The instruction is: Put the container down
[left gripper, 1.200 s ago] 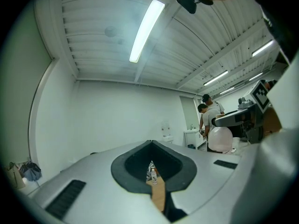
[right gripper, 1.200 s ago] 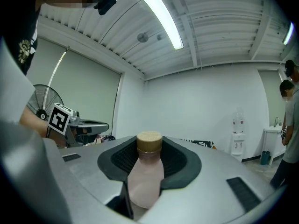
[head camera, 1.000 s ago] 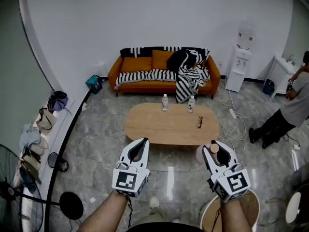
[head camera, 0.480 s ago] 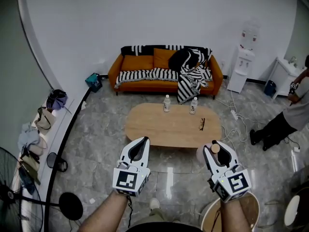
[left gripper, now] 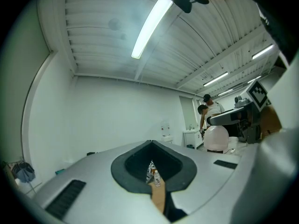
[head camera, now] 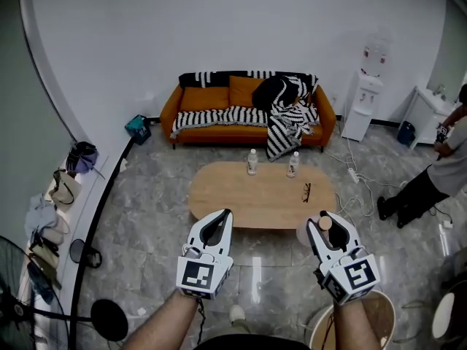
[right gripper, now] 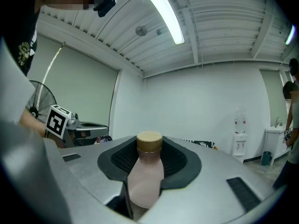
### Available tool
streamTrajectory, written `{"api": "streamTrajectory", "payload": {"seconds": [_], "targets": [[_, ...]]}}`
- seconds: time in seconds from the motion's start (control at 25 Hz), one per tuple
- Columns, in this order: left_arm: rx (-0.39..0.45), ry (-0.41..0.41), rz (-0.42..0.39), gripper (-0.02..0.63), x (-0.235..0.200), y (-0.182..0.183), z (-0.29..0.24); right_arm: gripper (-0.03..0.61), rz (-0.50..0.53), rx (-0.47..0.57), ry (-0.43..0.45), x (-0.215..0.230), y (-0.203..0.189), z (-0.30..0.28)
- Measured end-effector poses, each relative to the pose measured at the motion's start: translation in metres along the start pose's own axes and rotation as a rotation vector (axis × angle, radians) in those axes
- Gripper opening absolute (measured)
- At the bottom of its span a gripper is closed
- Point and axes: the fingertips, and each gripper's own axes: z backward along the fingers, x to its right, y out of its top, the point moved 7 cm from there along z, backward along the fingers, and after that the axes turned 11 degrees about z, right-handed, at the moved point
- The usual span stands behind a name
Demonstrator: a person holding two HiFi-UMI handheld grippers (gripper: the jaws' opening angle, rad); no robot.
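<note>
Clearly the task is at its carrying stage, with nothing set down yet. At the left, the left gripper [head camera: 218,223] is held out above the grey stone floor with its jaws drawn together and nothing between them; its own view shows only the far table through the slit between the dark pads. Ahead lies the oval wooden coffee table [head camera: 248,199], well apart from both grippers, with an orange sofa [head camera: 208,99] behind it. On the table's far side stand two water bottles [head camera: 252,162], and a pair of glasses [head camera: 306,192] lies toward its right end; the near and left parts of the top are bare. To the right, the right gripper [head camera: 329,223] is clenched on the container, a pale pink bottle with a tan cap [right gripper: 145,174], which stands upright between the ribbed pads, its cap rising just above them. It hangs in the air over the floor, just off the table's near right edge. The next move, as I judge it, calls for bringing the right gripper forward over a bare part of the table, clear of the glasses. The bottle should then go down upright until its base rests there, and only then should the jaws part.
</note>
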Motion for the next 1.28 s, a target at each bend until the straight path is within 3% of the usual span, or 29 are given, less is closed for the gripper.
{"api": "streamTrajectory", "payload": {"seconds": [0.64, 0.96, 1.28], "targets": [[0.027, -0.027, -0.005, 0.014, -0.079, 0.012, -0.025, 0.147, 0.02, 0.023, -0.069, -0.016, 0.019, -0.058], [0.04, -0.054, 0.013, 0.014, -0.079, 0.009, -0.028, 0.147, 0.025, 0.014, -0.06, -0.016, 0.028, -0.06], [0.048, -0.013, 0.005, 0.014, -0.091, 0.011, -0.027, 0.147, 0.027, 0.013, -0.015, -0.01, 0.023, -0.072]]}}
